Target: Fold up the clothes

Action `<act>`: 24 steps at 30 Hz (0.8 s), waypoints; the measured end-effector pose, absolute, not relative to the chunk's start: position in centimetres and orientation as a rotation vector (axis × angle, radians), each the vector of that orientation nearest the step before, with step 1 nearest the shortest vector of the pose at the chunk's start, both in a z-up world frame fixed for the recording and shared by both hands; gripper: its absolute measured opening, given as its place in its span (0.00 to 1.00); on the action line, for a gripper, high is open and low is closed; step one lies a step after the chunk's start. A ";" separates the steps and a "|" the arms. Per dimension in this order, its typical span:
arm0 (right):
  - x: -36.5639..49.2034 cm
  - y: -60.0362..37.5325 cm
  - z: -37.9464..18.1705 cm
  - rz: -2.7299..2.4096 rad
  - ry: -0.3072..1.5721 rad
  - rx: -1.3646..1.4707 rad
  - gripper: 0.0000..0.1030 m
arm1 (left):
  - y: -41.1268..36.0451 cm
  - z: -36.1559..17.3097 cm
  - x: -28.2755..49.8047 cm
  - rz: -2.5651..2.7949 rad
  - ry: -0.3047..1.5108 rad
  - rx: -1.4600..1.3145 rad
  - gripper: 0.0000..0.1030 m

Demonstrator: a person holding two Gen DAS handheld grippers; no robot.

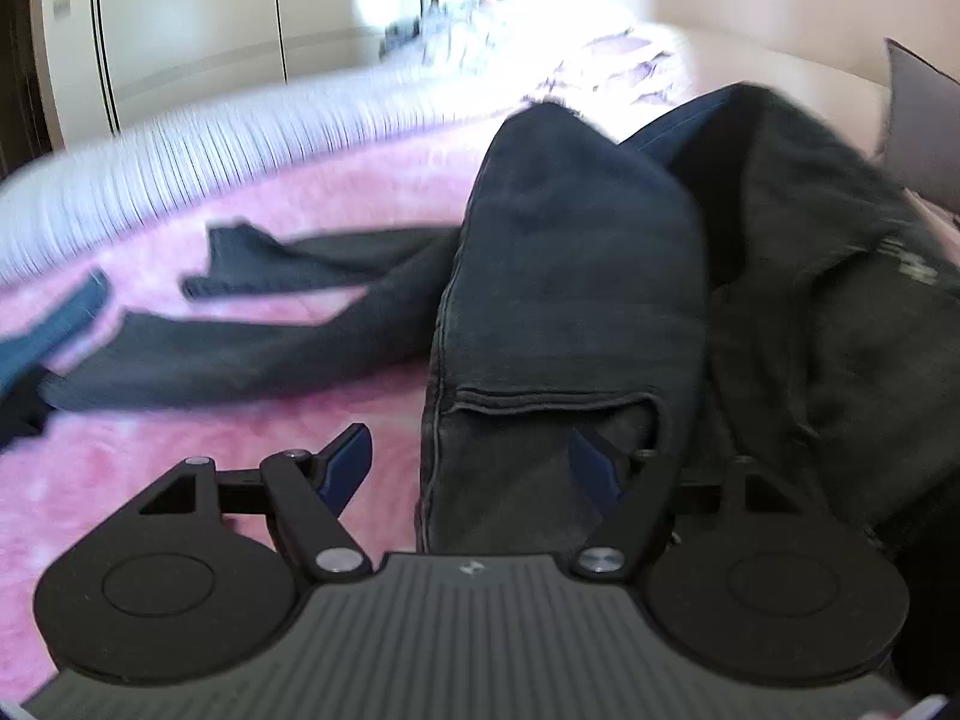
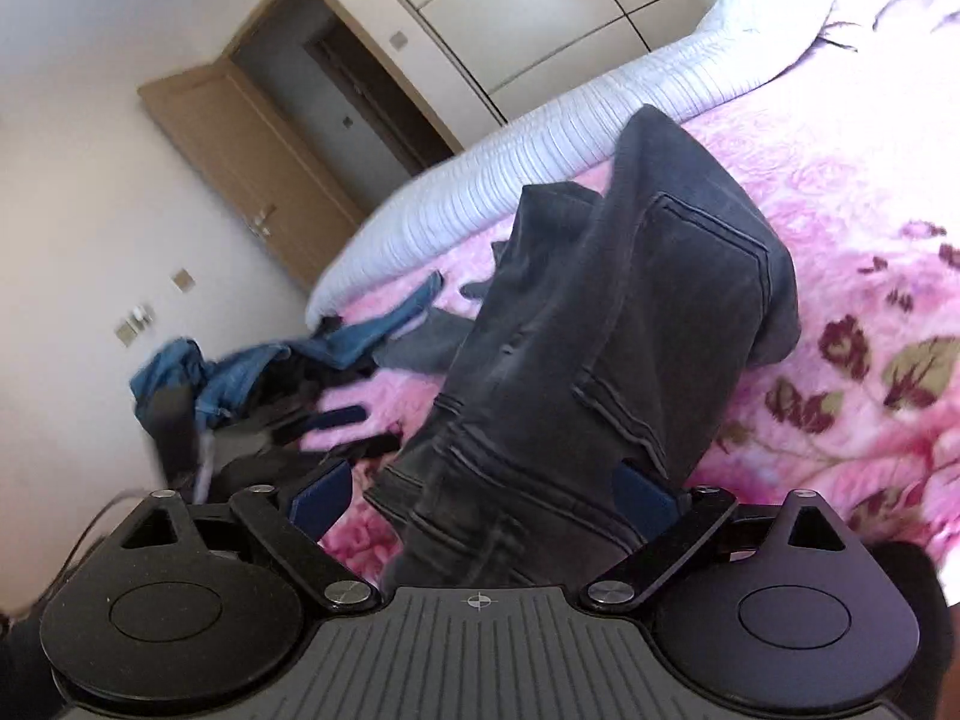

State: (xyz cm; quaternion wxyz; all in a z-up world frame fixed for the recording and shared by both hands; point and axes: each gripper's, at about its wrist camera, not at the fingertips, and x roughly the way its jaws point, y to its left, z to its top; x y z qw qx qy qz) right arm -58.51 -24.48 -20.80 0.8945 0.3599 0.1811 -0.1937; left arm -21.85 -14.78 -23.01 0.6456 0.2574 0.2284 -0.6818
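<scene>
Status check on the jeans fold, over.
Left gripper open, right gripper open. Dark grey jeans lie between both jaws, unclamped, on pink blanket. Blue jeans heaped at bed edge.

The left gripper (image 1: 468,468) is held with jaws spread; the right gripper (image 2: 483,495) is opened wide, angled downward.
</scene>
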 end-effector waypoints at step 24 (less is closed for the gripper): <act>-68.8 -39.0 -13.9 -0.890 0.720 0.264 0.14 | -10.0 -22.4 -35.6 -2.069 0.660 0.604 0.21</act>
